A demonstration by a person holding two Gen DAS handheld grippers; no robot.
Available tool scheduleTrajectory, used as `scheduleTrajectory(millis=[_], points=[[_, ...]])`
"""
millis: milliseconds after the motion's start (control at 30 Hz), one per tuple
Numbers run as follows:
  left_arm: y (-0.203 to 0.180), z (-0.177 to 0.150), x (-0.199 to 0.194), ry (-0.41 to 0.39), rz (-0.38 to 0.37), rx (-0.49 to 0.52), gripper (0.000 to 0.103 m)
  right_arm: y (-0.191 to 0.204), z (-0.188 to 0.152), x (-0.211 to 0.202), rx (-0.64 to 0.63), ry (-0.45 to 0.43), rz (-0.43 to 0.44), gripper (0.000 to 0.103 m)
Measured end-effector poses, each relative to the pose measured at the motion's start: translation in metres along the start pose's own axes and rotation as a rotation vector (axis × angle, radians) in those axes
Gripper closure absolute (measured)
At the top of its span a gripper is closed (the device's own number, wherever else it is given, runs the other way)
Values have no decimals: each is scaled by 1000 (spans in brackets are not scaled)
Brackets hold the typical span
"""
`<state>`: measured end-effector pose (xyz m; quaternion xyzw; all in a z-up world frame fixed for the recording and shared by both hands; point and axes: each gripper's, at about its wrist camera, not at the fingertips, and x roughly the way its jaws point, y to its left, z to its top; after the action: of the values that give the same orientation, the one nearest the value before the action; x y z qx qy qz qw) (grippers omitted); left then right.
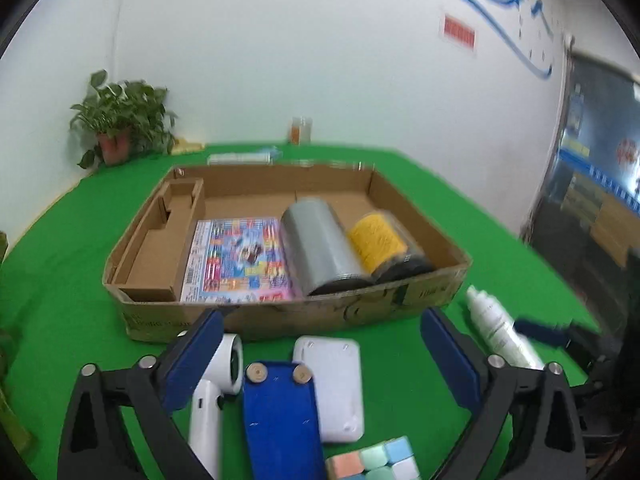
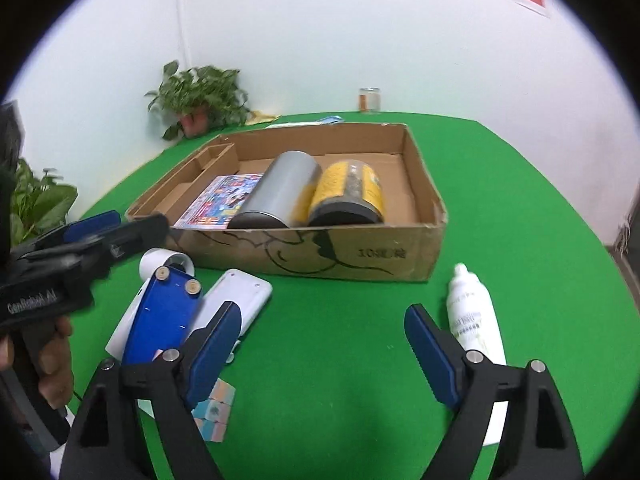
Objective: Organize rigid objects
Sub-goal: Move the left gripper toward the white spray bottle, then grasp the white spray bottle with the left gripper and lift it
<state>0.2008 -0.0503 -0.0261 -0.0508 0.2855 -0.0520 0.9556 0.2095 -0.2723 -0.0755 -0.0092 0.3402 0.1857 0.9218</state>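
An open cardboard box (image 1: 420, 292) (image 2: 360, 252) holds a colourful booklet (image 1: 236, 264), a grey cylinder (image 1: 320, 248) (image 2: 280, 192) and a yellow-labelled jar (image 1: 380, 240) (image 2: 348, 192), both lying on their sides. On the green cloth in front lie a white handheld device (image 1: 216, 384), a blue case (image 1: 280, 420) (image 2: 164, 316), a white flat box (image 1: 336, 384), a pastel cube (image 1: 376, 460) and a white spray bottle (image 1: 496, 328) (image 2: 472, 316). My left gripper (image 1: 322, 320) hangs open over the blue case. My right gripper (image 2: 323, 312) is open over bare cloth, left of the bottle.
A potted plant (image 2: 200, 100) and a glass jar (image 2: 369, 100) stand at the table's far edge by the white wall. A hand (image 2: 52, 360) holds the left gripper's handle at the left of the right wrist view. More leaves (image 2: 36, 200) sit at the left edge.
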Motion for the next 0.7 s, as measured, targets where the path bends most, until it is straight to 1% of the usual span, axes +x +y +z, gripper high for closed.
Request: scheduleTrajectory(millis=[100, 233, 300, 333, 367, 433, 500, 567, 667, 700], points=[[-9, -11, 15, 63, 12, 36, 1, -26, -10, 5, 109, 26, 4, 19], [-15, -22, 24, 94, -49, 21, 1, -65, -24, 14, 193, 74, -100, 19], [-20, -26, 31, 115, -73, 9, 1, -85, -29, 16, 226, 91, -137, 22], [-21, -26, 33, 124, -82, 4, 1, -92, -31, 18, 236, 98, -150, 30], [-24, -28, 36, 137, -97, -1, 1, -98, -33, 19, 242, 115, -160, 44], [-29, -27, 40, 153, -127, -1, 1, -108, -37, 26, 248, 165, -184, 60], [-34, -28, 41, 163, -150, 4, 1, -111, -40, 25, 237, 166, -173, 60], [-43, -27, 43, 176, -192, 16, 1, -110, -43, 22, 215, 167, -177, 60], [-53, -22, 48, 200, -257, 15, 1, -107, -47, 15, 151, 170, -201, 61], [-55, -20, 50, 209, -270, 12, 1, -106, -50, 13, 120, 170, -221, 61]])
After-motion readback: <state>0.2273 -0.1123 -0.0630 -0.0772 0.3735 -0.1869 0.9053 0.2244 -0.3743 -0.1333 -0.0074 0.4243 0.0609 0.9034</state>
